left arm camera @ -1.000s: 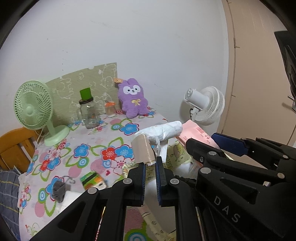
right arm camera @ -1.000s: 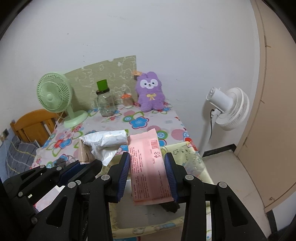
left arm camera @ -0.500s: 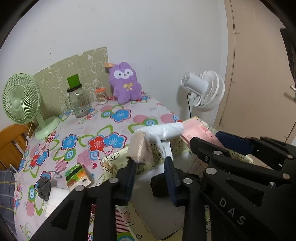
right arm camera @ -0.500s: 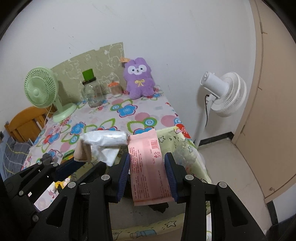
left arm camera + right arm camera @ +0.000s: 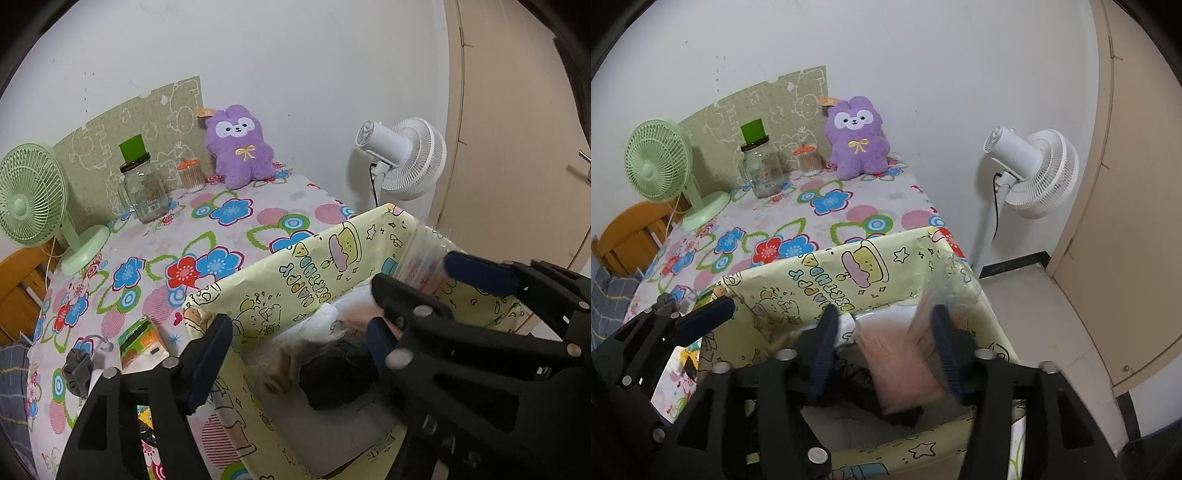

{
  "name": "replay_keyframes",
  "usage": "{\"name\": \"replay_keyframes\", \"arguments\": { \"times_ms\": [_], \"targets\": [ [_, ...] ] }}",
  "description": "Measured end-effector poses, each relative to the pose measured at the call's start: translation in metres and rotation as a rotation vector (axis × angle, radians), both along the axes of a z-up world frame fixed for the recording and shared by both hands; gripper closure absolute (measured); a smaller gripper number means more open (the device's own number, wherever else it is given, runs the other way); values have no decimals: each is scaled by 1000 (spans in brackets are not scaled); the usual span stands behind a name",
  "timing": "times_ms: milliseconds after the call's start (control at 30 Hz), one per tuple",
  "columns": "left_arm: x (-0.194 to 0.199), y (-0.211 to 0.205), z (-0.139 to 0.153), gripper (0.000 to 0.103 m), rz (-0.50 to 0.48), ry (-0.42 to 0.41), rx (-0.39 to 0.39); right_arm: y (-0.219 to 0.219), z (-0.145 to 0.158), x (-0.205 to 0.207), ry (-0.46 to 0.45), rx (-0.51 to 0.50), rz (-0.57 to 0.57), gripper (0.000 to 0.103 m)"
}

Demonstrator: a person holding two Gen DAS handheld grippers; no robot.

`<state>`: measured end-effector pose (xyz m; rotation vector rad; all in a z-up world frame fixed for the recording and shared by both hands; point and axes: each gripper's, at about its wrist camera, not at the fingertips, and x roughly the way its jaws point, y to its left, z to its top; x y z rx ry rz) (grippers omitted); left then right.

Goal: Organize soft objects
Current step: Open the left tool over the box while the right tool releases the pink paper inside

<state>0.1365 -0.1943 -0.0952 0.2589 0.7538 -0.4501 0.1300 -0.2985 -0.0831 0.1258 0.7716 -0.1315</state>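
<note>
Floral table w/ yellow box at 5 o'clock. Left gripper & right gripper jaws opening; blurred pink packet loose btwn right's, inside box.

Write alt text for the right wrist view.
The right gripper, jaws opening, lets a blurred pink flat packet drop into a pale yellow cartoon-print box at the edge of a flower-patterned table. Behind stand a purple plush rabbit, a mint-green desk fan and a glass jar.
</note>
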Motion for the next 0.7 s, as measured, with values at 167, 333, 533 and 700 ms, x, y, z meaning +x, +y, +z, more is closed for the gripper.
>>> {"name": "replay_keyframes", "arguments": {
  "times_ms": [167, 333, 533, 700],
  "targets": [
    [-2, 2, 2, 20, 1, 8, -8, 3, 4, -2, -17, -14, 5, 25],
    [-6, 2, 5, 13, 0, 2, -13, 5, 8, -6, -20, -24, 0, 19],
    [-11, 10, 13, 11, 11, 17, -58, 6, 17, -16, -43, -16, -15, 13],
    [-21, 17, 21, 5, 8, 2, -58, 12, 25, -25, -59, -25, -6, 10]
  ]
}}
